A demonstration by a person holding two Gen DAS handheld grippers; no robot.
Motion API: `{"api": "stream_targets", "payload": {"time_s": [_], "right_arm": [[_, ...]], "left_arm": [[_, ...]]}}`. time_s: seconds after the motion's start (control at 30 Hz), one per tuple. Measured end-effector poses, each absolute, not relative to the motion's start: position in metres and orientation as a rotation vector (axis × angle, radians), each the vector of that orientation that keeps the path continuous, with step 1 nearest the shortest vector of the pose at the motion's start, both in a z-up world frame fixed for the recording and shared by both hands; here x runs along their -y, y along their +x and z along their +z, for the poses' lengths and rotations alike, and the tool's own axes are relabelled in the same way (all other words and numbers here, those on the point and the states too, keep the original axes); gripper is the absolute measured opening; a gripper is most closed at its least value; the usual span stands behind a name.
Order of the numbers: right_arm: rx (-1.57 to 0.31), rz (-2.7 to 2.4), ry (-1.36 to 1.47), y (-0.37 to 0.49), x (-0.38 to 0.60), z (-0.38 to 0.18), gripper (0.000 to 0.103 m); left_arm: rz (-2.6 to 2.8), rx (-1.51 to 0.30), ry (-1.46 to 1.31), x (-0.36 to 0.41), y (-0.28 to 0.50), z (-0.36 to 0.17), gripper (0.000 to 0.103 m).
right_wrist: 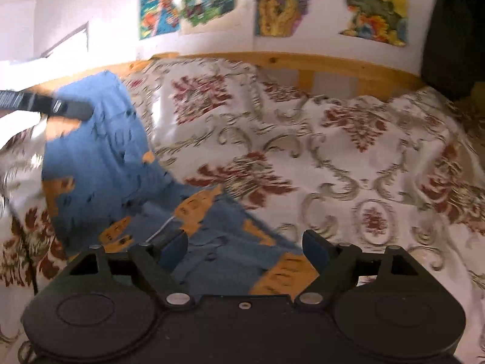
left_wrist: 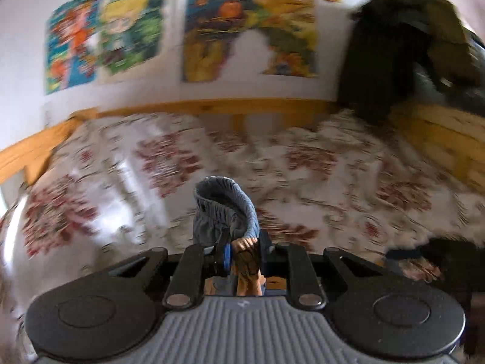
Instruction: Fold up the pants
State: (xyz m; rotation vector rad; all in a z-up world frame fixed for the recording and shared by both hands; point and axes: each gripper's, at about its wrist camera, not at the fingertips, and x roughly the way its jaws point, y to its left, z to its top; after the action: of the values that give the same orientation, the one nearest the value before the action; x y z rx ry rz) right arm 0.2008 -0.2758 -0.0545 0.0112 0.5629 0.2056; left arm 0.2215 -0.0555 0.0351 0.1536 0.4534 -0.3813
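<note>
- Left wrist view: the left gripper [left_wrist: 242,254] is pinching the waistband of the blue pants [left_wrist: 225,212], lifting them above the floral bedspread [left_wrist: 333,163].
- Right wrist view: the right gripper [right_wrist: 245,250] is hovering with jaws apart over the trailing pants [right_wrist: 100,157].
- Risk: the narrow pinch slipping off, probably dropping or bunching the cloth.

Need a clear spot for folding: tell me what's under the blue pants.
The pants hang from the left gripper, their lower part draped on the floral bedspread. Whatever lies beneath the fabric is covered.
</note>
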Motion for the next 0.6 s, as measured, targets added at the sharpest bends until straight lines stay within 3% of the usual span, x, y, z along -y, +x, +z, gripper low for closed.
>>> {"api": "stream_targets", "payload": {"time_s": [0.2, 0.4, 0.6], "right_arm": [[-0.562, 0.137, 0.237, 0.199, 0.344, -0.033, 0.093], [-0.556, 0.222, 0.605, 0.195, 0.403, -0.037, 0.092], [-0.607, 0.305, 0.838, 0.199, 0.422, -0.062, 0.070]], "left_arm": [[-0.537, -0.501, 0.249, 0.115, 0.210, 0.014, 0.019], [-0.601, -0.505, 0.437, 0.177, 0.193, -0.010, 0.019], [-0.649, -0.513, 0.620, 0.220, 0.166, -0.040, 0.019]]}}
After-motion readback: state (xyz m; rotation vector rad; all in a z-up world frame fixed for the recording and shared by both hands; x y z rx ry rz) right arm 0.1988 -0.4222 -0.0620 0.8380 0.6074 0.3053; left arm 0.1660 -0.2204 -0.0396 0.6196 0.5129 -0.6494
